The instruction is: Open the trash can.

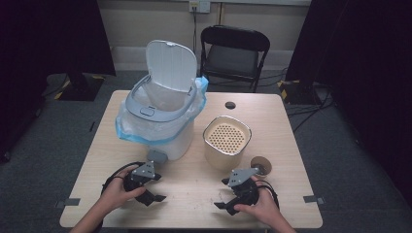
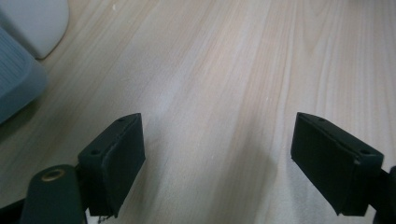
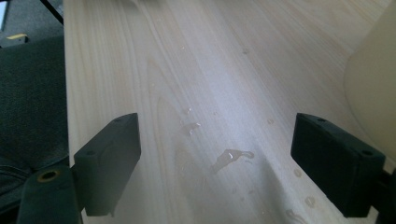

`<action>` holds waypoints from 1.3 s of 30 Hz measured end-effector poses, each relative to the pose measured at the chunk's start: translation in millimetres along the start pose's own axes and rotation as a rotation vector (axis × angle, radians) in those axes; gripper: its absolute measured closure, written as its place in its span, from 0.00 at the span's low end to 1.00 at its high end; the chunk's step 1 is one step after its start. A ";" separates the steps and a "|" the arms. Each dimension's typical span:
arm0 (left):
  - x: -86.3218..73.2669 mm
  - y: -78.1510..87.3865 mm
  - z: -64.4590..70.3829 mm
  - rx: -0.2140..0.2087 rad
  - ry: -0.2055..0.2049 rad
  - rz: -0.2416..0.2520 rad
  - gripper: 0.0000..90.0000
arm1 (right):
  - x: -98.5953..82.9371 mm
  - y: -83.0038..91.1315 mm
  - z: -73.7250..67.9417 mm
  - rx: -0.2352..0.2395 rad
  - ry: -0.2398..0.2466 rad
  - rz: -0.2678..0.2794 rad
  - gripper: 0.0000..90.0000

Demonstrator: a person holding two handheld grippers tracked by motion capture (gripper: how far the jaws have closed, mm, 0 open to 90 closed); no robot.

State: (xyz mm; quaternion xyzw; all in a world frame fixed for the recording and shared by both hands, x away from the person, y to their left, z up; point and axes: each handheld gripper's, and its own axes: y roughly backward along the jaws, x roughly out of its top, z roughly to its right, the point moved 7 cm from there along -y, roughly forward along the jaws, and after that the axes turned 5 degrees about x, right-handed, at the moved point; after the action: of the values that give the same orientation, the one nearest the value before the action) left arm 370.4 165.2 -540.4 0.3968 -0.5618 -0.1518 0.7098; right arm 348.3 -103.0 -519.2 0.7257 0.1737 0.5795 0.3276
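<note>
Both grippers rest low over the front of the wooden table [image 1: 194, 174], each held in one hand. My left gripper [image 1: 151, 198] sits at the front left, just in front of the white bin [image 1: 165, 116], and its jaws point right. In the left gripper view, my left gripper [image 2: 217, 135] is open over bare wood. My right gripper [image 1: 222, 194] sits at the front right with its jaws pointing left, below the cream canister [image 1: 227, 141]. In its own view, my right gripper [image 3: 217, 135] is open with nothing between its jaws. Small water drops [image 3: 229, 156] lie on the wood there.
The bin's lid [image 1: 172, 65] stands up and a blue bag liner [image 1: 128, 131] hangs over its rim. A brown round disc [image 1: 261, 165] lies right of the canister, which has a perforated top. A black folding chair [image 1: 233, 56] stands behind the table. The table's left edge [image 3: 65, 93] is near.
</note>
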 end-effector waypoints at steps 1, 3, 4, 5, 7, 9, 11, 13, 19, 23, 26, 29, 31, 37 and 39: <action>-0.2 -1.7 0.2 0.004 -0.006 0.012 0.19 | -0.8 1.8 -0.1 -0.002 -0.002 0.000 0.17; -1.0 -1.7 -1.3 0.009 -0.033 -0.002 0.17 | -2.7 4.4 0.1 -0.002 0.000 0.001 0.17; 0.0 -2.8 -0.3 0.001 -0.029 0.014 0.17 | -4.0 6.5 0.2 -0.006 -0.003 0.001 0.17; 0.1 -3.2 -0.7 0.005 -0.040 0.017 0.17 | -4.5 7.3 0.2 -0.001 -0.006 0.006 0.17; -0.4 -4.2 -0.9 0.012 -0.051 0.025 0.17 | -7.0 10.1 1.0 -0.005 -0.011 0.005 0.17; -1.4 -4.0 -0.4 0.018 -0.073 0.022 0.17 | -9.4 12.6 1.4 -0.009 -0.015 0.001 0.18; -2.8 -3.1 -0.8 0.022 -0.093 0.012 0.17 | -11.0 14.8 1.4 -0.011 -0.018 0.004 0.17; -3.6 -4.6 0.7 0.022 -0.117 0.031 0.16 | -12.1 17.5 1.5 -0.016 -0.020 0.004 0.17; -6.5 -5.6 2.0 0.014 -0.111 0.069 0.12 | -14.5 22.7 0.9 -0.018 -0.024 0.007 0.18; -7.0 -6.0 2.4 0.011 -0.119 0.078 0.10 | -17.3 26.3 0.7 -0.024 -0.026 0.006 0.18; -7.2 -6.8 3.4 -0.005 -0.130 0.072 0.07 | -19.6 28.9 0.2 -0.028 -0.027 0.008 0.18; -7.0 -7.0 4.0 -0.010 -0.137 0.069 0.06 | -23.2 32.1 0.3 -0.035 -0.029 0.007 0.17; -7.0 -7.1 4.0 -0.010 -0.137 0.070 0.05 | -25.8 34.6 -0.3 -0.037 -0.033 0.001 0.18; -7.0 -7.1 4.0 -0.010 -0.138 0.070 0.05 | -32.7 40.5 -1.7 -0.038 -0.043 0.004 0.18; -7.1 -6.9 3.9 -0.010 -0.139 0.069 0.05 | -35.2 42.4 -1.2 -0.036 -0.049 0.009 0.18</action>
State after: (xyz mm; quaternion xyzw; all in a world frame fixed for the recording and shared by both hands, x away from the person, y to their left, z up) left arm 366.1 163.9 -550.1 0.3622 -0.6224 -0.1574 0.6757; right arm 332.3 -155.6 -516.0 0.7345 0.1516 0.5661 0.3421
